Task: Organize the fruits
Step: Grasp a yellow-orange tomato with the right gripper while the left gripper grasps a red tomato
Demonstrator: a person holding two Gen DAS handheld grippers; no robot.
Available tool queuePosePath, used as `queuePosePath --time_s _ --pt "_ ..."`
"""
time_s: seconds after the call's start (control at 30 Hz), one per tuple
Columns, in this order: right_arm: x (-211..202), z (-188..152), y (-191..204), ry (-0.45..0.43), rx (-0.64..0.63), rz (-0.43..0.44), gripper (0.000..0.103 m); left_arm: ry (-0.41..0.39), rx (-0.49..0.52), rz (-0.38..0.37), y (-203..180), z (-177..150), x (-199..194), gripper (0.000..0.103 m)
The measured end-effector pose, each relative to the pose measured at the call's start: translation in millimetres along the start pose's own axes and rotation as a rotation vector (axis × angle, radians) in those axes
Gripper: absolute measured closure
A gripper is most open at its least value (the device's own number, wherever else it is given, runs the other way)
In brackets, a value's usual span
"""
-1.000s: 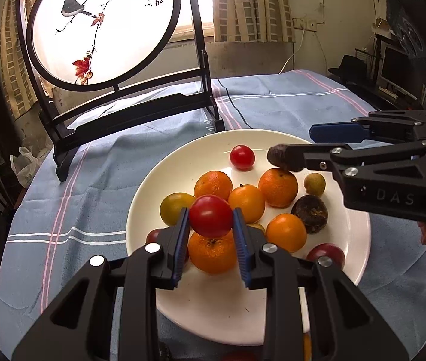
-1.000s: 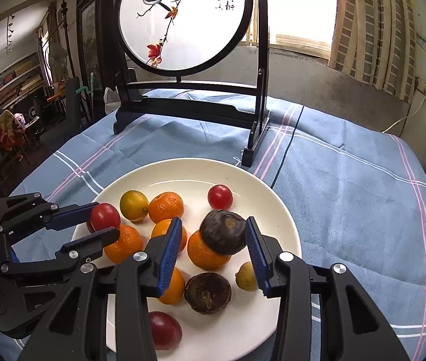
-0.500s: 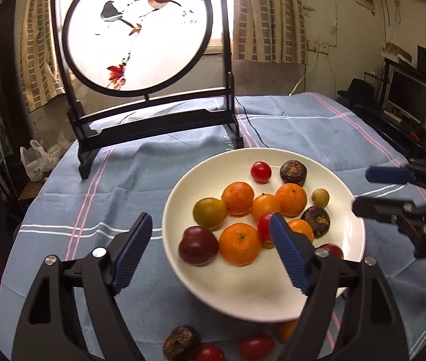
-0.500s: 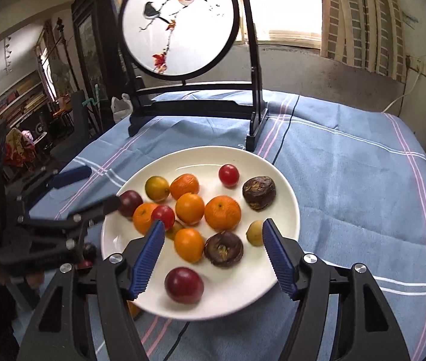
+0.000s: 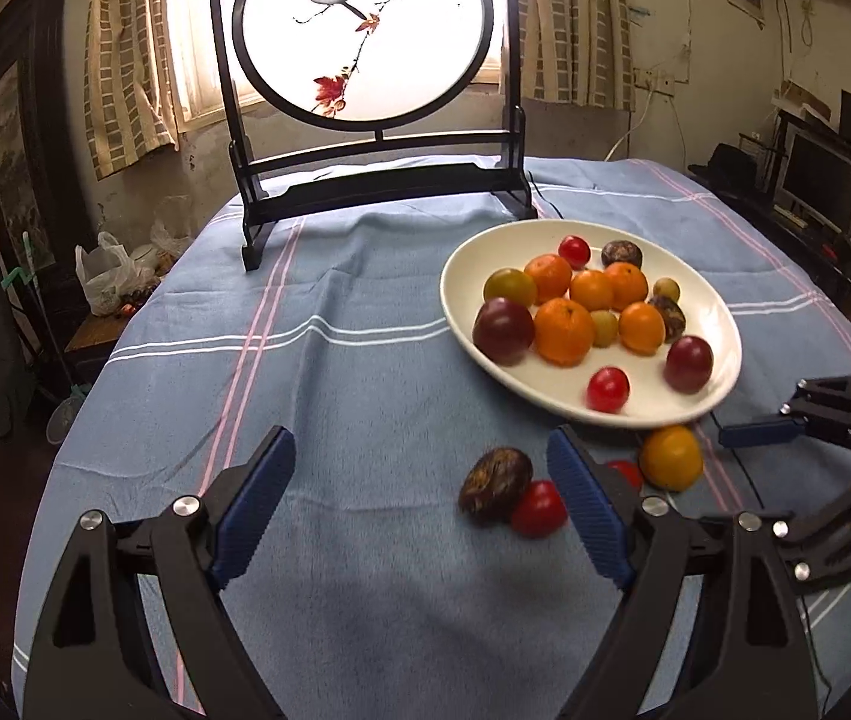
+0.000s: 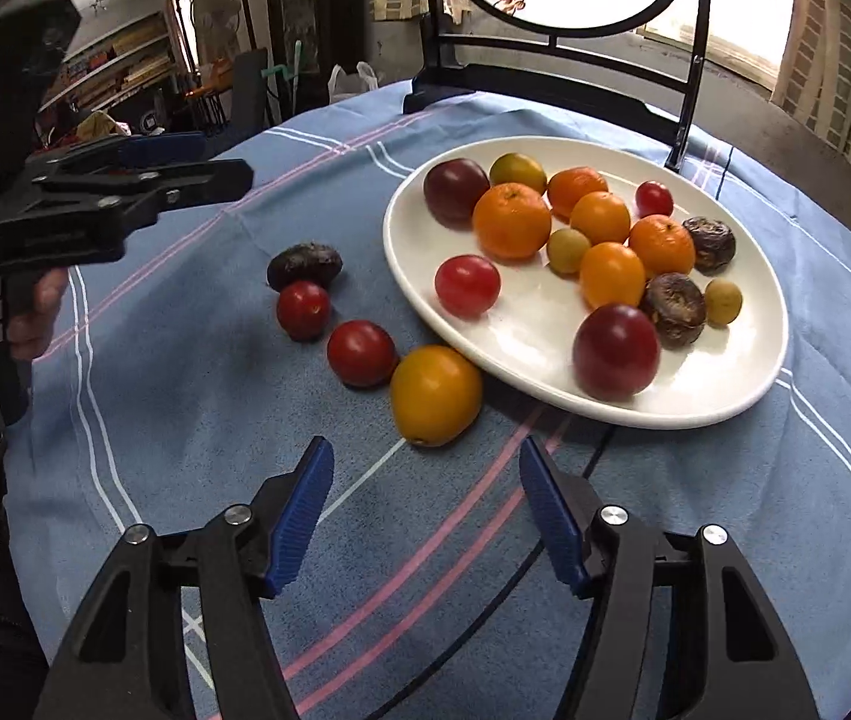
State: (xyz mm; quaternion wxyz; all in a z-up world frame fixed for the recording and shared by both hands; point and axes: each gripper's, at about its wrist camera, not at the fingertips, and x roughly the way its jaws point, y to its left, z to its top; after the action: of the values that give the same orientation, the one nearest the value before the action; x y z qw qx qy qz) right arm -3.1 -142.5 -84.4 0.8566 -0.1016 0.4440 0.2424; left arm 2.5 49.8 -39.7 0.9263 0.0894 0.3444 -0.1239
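left gripper: spread wide with nothing in it, pulled back off the plate. A second ago it was pinching a red tomato above the pile.
right gripper: also let go and empty, hanging over the cloth at the near edge of the table. A second ago it had a dark wrinkly fruit between its fingers.
plate: white, near the far right part of the table, loaded with oranges, two plums, a couple of small green ones, two dark wrinkly fruits and tomatoes.
dropped tomato: now sits alone on the bare near-left part of the plate, looks blurry.
dark wrinkly fruit: now on the plate's far right side next to an orange.
loose fruit on the tablecloth: off the plate's near edge lie a brown wrinkly fruit touching a red tomato, another tomato, and a yellow-orange fruit right against the rim.
bird screen: stands at the far edge.
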Motion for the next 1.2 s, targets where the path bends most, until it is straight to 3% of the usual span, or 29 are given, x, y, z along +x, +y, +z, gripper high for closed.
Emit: queuePosePath --time_s 0.23,0.4,0.5,0.6,0.77,0.9,0.97,1.07,1.2 --pt "18 9 -3 0.008 0.011 -0.018 0.067 0.065 0.112 -0.080 -14 -29 -1 0.020" --pt "3 0 -8 -0.019 0.026 -0.012 0.068 0.063 0.161 -0.165 -45 -33 -3 0.020" --pt "-10 -9 -17 -0.038 0.053 -0.021 0.068 0.023 0.247 -0.190 -74 -28 -1 0.030" --pt "-21 -16 -27 -0.061 0.093 -0.019 0.068 0.032 0.298 -0.172 -93 -23 15 0.042" --pt "-24 -23 -39 -0.103 0.148 0.017 0.068 0.108 0.269 -0.162 -97 -19 50 0.052" --pt "-16 -25 -43 -0.092 0.165 0.037 0.068 0.116 0.291 -0.164 -103 -17 58 0.054" --pt "-16 -25 -41 -0.090 0.158 0.027 0.068 0.132 0.296 -0.164 -107 -17 64 0.065" --pt "-21 -27 -40 -0.106 0.162 0.018 0.068 0.114 0.301 -0.146 -108 -18 64 0.072" --pt "-22 -28 -34 -0.110 0.147 0.028 0.068 0.113 0.245 -0.167 -100 -15 61 0.072"
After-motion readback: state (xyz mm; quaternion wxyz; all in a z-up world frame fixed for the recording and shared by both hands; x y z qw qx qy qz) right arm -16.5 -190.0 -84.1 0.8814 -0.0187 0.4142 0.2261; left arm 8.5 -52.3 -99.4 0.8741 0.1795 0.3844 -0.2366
